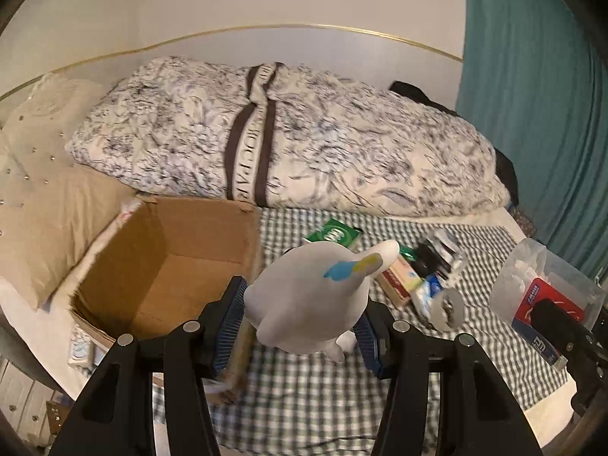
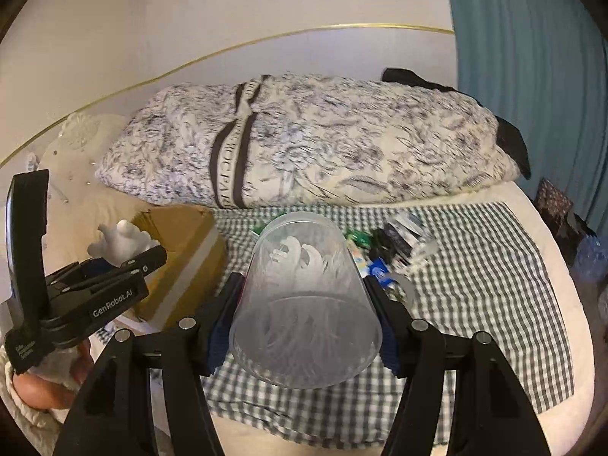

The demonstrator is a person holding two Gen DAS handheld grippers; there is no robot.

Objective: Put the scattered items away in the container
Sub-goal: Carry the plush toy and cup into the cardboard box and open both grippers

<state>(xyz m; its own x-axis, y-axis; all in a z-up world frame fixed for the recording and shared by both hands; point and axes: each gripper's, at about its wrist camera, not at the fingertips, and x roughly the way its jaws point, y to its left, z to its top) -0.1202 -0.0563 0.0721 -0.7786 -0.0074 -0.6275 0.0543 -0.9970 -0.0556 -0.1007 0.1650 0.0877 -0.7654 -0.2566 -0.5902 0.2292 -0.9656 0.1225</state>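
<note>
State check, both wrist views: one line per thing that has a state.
left gripper: shut on the white figurine
white figurine: held off the bed beside the box
right gripper: shut on the clear plastic tub
clear plastic tub: held, tilted
cardboard box: open, looks empty
quilt: rolled, strapped
remaining items: scattered on the checked cloth

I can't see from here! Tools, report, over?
Left tool shut on white toy. Right tool shut on clear cup. Cardboard box open, looks bare inside. More clutter on checked cloth.
</note>
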